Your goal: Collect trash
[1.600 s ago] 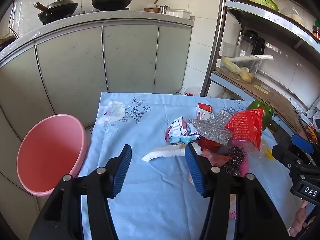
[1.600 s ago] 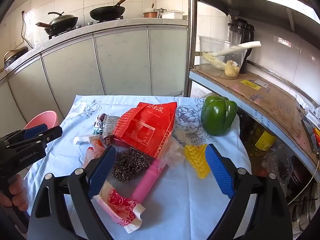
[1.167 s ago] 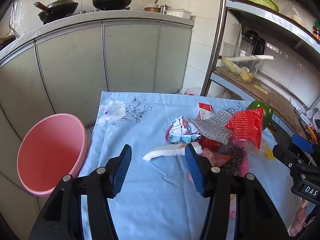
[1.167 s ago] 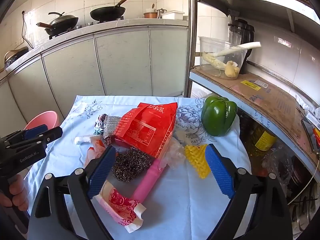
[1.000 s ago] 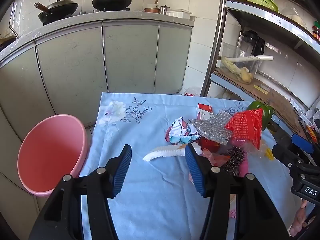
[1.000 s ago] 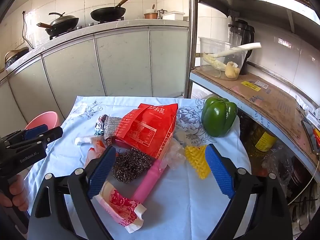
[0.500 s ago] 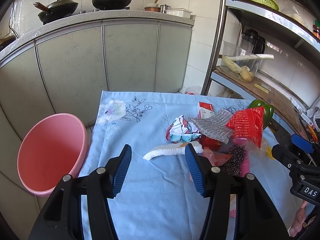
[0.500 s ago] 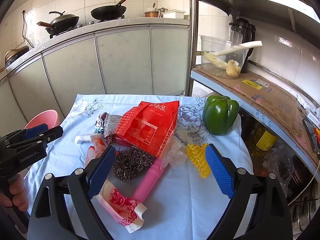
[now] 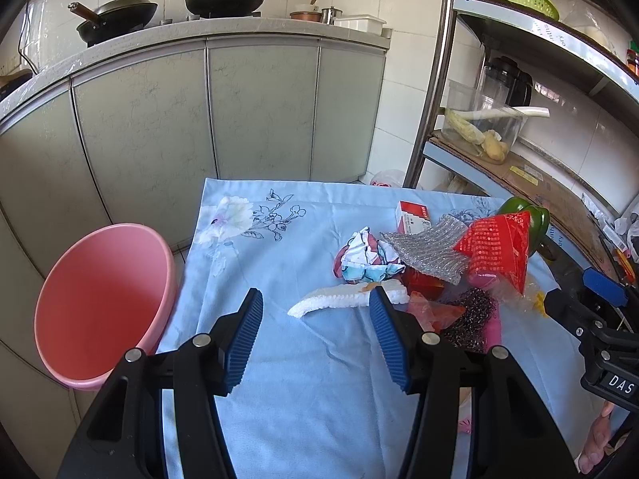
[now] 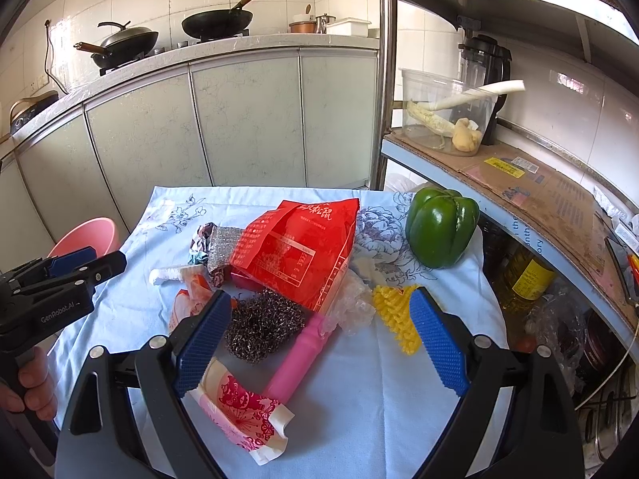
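A pile of trash lies on the blue floral tablecloth [image 9: 279,359]: a red snack bag [image 10: 297,251], a steel scourer [image 10: 261,325], a pink tube [image 10: 297,359], a pink-white wrapper [image 10: 239,411], a white foam strip [image 9: 335,299], a crumpled wrapper [image 9: 365,255], silver bubble wrap [image 9: 427,249] and a yellow piece [image 10: 397,317]. A pink bin [image 9: 100,303] stands left of the table. My left gripper [image 9: 315,321] is open and empty, just short of the foam strip. My right gripper [image 10: 319,343] is open and empty above the scourer and tube.
A green bell pepper [image 10: 441,227] sits at the table's far right. A small red-white box [image 9: 413,217] lies behind the pile. A metal shelf rack [image 10: 519,183] with a clear container stands close on the right. Grey kitchen cabinets [image 9: 259,111] are behind the table.
Both grippers have barely moved, a slight drift only. Nothing was taken hold of or let go.
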The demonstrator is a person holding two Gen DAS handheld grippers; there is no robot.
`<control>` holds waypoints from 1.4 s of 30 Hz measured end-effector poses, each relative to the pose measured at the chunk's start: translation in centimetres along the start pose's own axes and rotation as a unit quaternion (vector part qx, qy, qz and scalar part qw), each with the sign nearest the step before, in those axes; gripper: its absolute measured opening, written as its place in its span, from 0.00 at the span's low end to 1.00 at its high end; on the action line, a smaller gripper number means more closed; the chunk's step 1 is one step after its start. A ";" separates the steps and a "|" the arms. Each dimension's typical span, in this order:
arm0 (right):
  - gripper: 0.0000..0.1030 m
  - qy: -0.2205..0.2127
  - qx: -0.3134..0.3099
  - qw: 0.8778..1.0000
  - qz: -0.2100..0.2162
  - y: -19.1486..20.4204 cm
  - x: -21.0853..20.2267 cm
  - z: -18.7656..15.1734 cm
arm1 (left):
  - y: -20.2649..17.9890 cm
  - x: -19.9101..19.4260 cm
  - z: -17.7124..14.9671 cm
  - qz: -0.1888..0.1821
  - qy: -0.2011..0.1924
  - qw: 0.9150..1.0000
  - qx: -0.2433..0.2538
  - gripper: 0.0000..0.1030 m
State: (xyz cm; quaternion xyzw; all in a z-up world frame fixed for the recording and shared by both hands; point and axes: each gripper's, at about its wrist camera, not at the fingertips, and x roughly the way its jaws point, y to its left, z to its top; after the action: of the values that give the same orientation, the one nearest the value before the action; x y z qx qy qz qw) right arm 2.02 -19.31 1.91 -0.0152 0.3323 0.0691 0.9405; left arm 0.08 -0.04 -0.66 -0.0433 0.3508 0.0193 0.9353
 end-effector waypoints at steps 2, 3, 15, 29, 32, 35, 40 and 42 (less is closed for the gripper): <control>0.89 0.000 0.000 1.000 0.000 0.0 0.0 0.0 | 0.2 0.1 -0.1 0.000 0.002 1.000 -0.001 0.53; 0.89 0.000 0.000 1.000 0.000 0.0 0.0 0.0 | 0.2 0.1 0.0 0.000 0.003 1.000 -0.001 0.53; 0.89 0.000 0.001 1.000 0.000 0.0 0.0 0.0 | 0.2 0.3 -0.1 0.001 0.007 1.000 0.000 0.53; 0.89 0.001 0.001 1.000 0.000 0.0 0.2 -0.1 | 0.3 0.5 -0.2 0.002 0.008 1.000 -0.001 0.53; 0.89 0.001 0.002 1.000 0.000 0.0 0.3 -0.2 | 0.3 0.5 -0.2 0.003 0.008 1.000 -0.001 0.53; 0.89 0.002 0.002 1.000 0.000 0.1 0.3 -0.3 | 0.3 0.6 -0.3 0.004 0.010 1.000 -0.001 0.53; 0.89 0.002 0.003 1.000 0.000 0.0 0.4 -0.3 | 0.2 0.7 -0.3 0.003 0.014 1.000 -0.001 0.53; 0.89 0.002 0.004 1.000 0.000 0.0 0.5 -0.6 | 0.3 0.8 -0.3 0.001 0.016 1.000 -0.002 0.53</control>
State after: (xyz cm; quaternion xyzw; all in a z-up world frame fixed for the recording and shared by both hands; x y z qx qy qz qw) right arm 2.07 -19.31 1.15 -0.0118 0.3340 0.0682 0.9400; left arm 0.42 0.23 -1.42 -0.0450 0.3653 0.0204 0.9296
